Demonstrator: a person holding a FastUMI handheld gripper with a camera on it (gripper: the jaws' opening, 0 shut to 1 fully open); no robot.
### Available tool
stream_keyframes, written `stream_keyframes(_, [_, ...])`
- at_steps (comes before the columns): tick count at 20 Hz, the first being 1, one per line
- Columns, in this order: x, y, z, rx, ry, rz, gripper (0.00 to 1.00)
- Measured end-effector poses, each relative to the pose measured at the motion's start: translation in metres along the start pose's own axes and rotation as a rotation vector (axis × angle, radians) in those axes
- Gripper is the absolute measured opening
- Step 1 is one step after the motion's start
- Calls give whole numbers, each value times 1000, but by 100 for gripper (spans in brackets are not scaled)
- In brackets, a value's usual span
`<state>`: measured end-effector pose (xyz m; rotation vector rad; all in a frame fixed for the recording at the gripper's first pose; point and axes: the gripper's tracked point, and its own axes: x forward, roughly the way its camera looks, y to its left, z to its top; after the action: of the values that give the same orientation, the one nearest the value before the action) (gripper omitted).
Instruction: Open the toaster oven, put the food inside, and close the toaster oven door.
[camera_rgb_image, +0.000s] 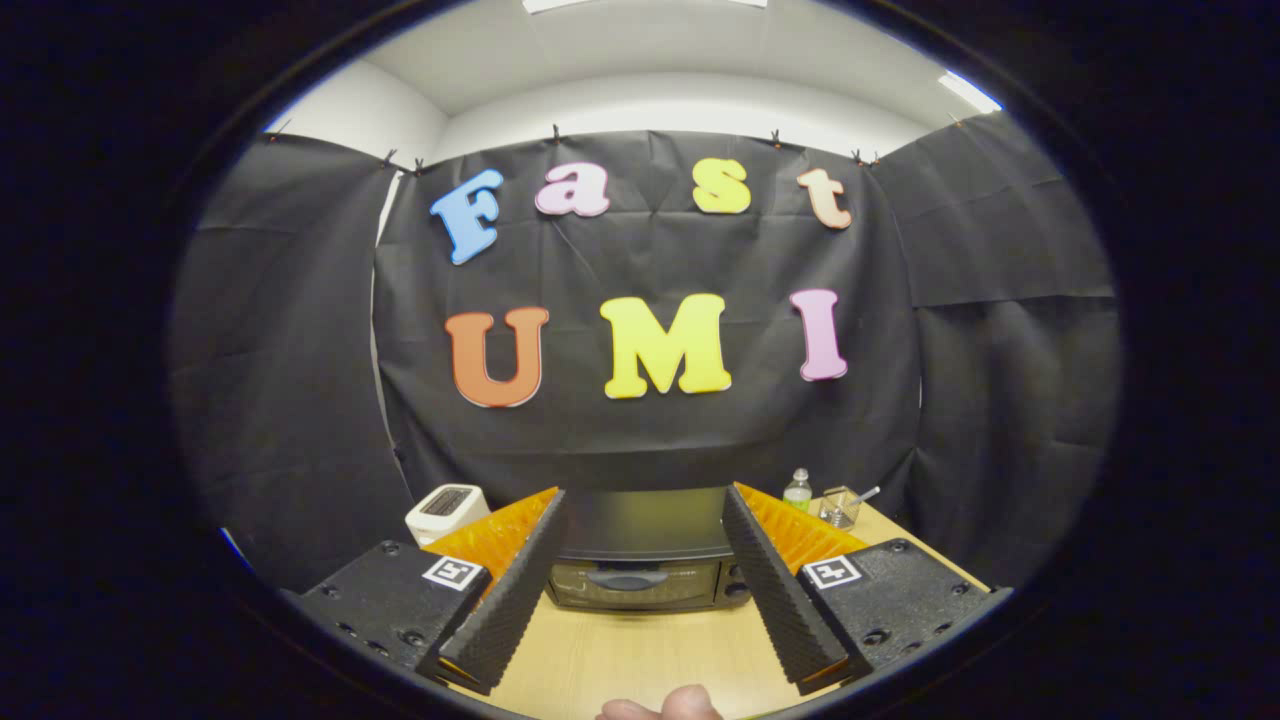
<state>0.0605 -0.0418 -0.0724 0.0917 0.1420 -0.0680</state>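
A dark toaster oven (640, 560) sits on the wooden table (640, 655), just beyond my fingers, framed between them. Its glass door with a handle (625, 580) looks closed. My gripper (645, 580) is open wide, with nothing between the left finger (515, 595) and the right finger (775, 595). It hovers above the table, some way short of the oven's front. I cannot make out the food.
A small white appliance (447, 510) stands on the table left of the oven. Right of the oven are a clear plastic bottle (797, 490) and a glass with a utensil (840, 507). A person's fingertips (665, 705) show at the near table edge.
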Motion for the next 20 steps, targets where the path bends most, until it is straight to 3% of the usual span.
stream_keyframes(5, [64,-10,-31,34,60,-20,100])
stream_keyframes(12, [158,6,-126,7,254,23,100])
stream_keyframes(20, [200,21,-197,-19,377,55,100])
